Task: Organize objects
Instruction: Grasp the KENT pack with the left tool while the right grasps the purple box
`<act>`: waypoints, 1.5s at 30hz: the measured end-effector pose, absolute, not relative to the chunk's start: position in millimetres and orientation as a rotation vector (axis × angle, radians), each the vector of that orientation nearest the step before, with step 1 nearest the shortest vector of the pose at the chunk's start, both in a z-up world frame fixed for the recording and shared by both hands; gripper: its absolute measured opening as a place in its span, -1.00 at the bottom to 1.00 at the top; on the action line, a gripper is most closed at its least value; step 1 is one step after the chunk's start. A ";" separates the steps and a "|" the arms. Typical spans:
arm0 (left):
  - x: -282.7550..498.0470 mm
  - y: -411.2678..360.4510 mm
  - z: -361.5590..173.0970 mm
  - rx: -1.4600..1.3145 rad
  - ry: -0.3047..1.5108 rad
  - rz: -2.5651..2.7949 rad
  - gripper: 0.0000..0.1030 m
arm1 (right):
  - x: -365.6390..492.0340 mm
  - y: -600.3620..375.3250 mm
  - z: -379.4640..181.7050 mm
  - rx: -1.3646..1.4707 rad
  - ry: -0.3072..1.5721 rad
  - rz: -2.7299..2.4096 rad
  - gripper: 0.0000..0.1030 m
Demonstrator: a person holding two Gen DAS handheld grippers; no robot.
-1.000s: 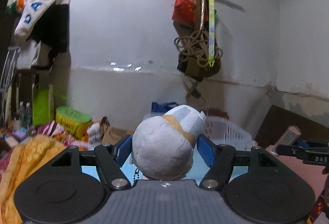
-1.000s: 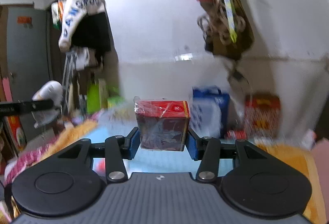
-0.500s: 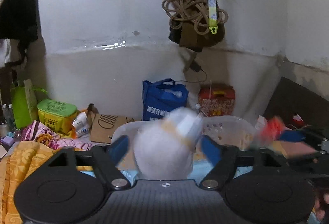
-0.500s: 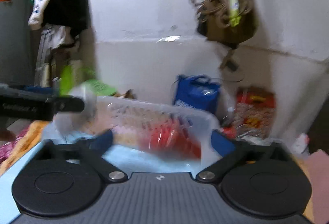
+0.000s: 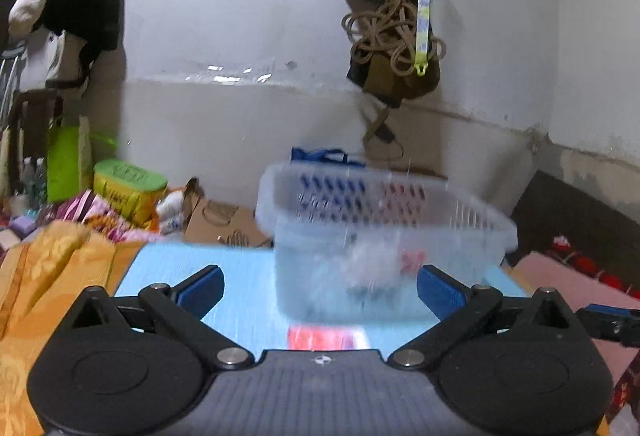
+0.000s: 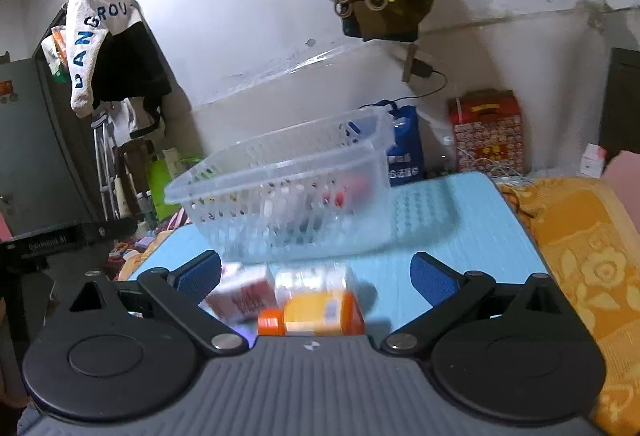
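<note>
A clear perforated plastic basket (image 5: 384, 232) stands on the light blue table (image 5: 240, 288); it also shows in the right wrist view (image 6: 288, 199). Blurred white and red things (image 5: 380, 264) lie inside it. My left gripper (image 5: 318, 286) is open and empty, just in front of the basket. My right gripper (image 6: 316, 274) is open and empty above an orange box (image 6: 316, 314), a red and white box (image 6: 240, 296) and a clear packet (image 6: 312, 280) on the table in front of the basket. A red packet (image 5: 324, 338) lies under my left gripper.
Orange floral cloth lies at the table's left (image 5: 48, 276) and right (image 6: 584, 256). A blue bag (image 6: 404, 151) and a red box (image 6: 488, 131) stand by the wall. Rope and bags (image 5: 396, 35) hang above. The other gripper's tip (image 5: 612, 320) shows at the right.
Both grippers have opened and let go of the grey-white plush ball and the red box, which now sit blurred in the basket. Both views have tilted down toward the table.
</note>
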State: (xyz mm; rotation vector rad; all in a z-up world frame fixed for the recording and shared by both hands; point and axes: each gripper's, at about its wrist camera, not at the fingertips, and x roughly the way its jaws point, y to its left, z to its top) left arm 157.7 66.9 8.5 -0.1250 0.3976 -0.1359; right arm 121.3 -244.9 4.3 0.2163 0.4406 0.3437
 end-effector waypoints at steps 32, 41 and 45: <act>146.7 44.9 -80.1 0.135 0.568 0.025 1.00 | 126.3 -146.5 -49.3 -0.143 0.551 0.363 0.12; 142.3 37.7 -77.3 0.168 0.539 -0.001 0.24 | 116.0 -159.2 -35.0 -0.120 0.519 0.379 0.04; 139.7 32.4 -74.3 0.201 0.533 0.013 0.24 | 112.8 -169.9 -26.0 -0.089 0.499 0.376 0.04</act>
